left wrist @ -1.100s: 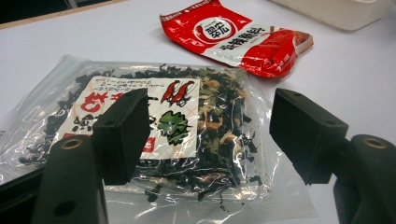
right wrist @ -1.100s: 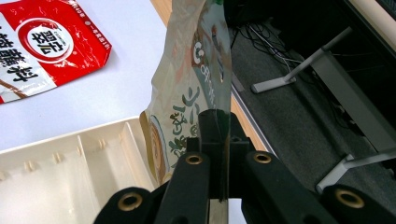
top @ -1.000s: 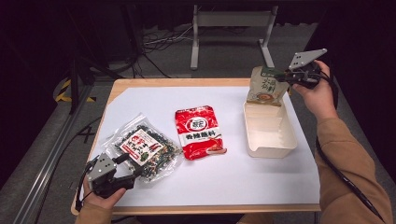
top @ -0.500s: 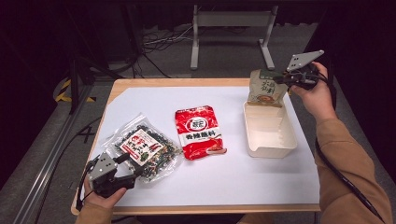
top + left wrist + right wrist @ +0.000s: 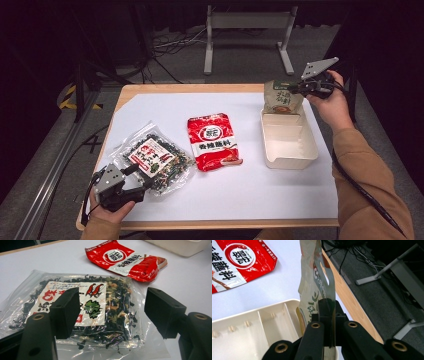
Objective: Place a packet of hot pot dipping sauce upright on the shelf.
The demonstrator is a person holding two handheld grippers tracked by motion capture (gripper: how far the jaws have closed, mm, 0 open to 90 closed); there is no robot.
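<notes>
the bench is a pale wooden top, most of it covered by a white sheet. toward its right side sits a cream tray, long and shallow, with thin ribs along the inside of its wall in the right claw's own view.

next in size, near the front left corner, lies a clear bag of dried greens with a red and white label, flat on the sheet. between that bag and the tray lies a red sauce packet, also flat, with a round white mark near its top, apart from both.

the tan packet is up off the sheet, hanging upright over the far end of the tray, its lower edge down at the tray's far rim. the right claw has it by the top edge: in the claw's own view the jaws are pressed together on the flat sealed strip, the rest of the packet drooping away toward the tray.

the left claw rests low at the front left corner, a hand around its body. its jaws stand apart and nothing is pinched; they sit either side of the near end of the greens bag, over the plastic.
</notes>
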